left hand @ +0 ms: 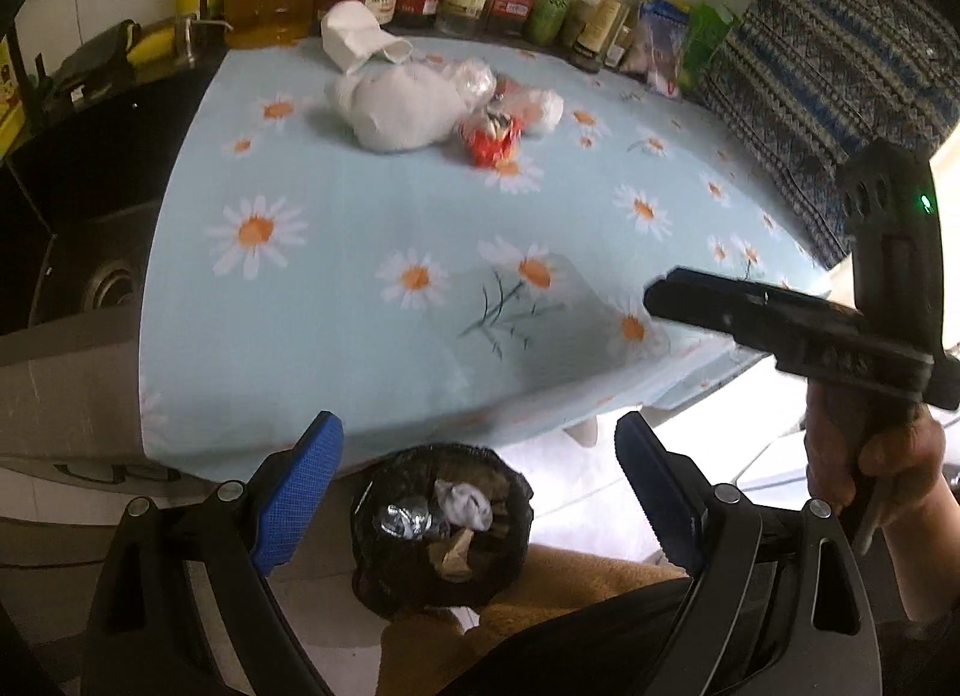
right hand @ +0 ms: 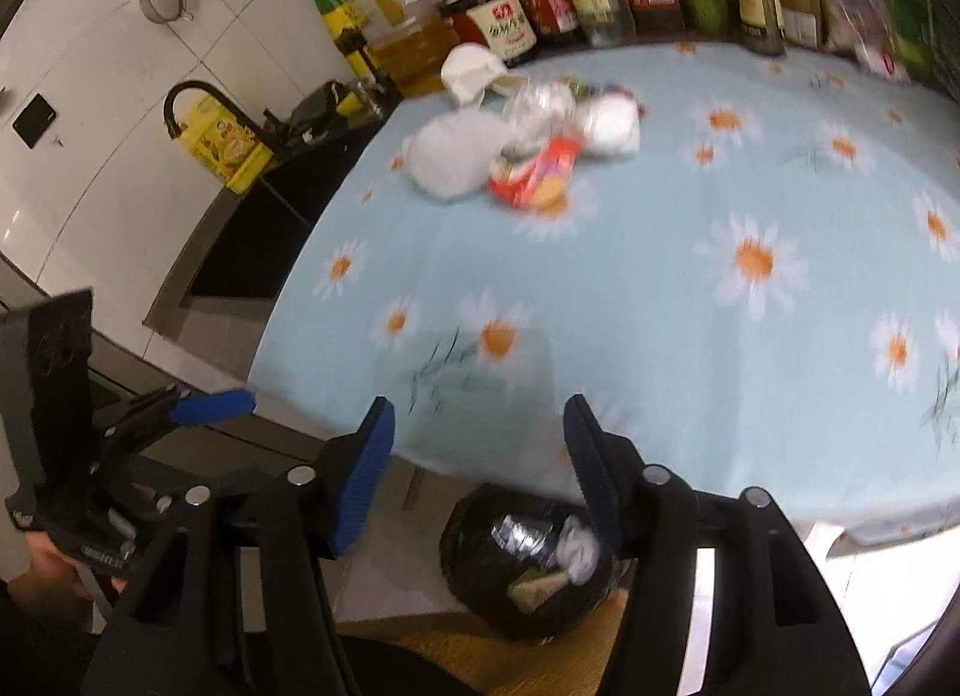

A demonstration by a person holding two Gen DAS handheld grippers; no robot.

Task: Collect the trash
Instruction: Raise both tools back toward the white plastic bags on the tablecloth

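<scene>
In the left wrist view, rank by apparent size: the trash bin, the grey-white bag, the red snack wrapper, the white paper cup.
1. trash bin, though nearest the camera
2. grey-white bag
3. white paper cup and red snack wrapper look alike

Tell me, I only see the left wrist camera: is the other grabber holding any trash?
Observer: No. In the right wrist view the right gripper has its blue pads apart with nothing between them, and the black trash bin shows below them.
Operator: Is anything hanging on the wall past the sink?
Observer: Yes, a small metal strainer hangs on the white tiles, out of your view.
</scene>
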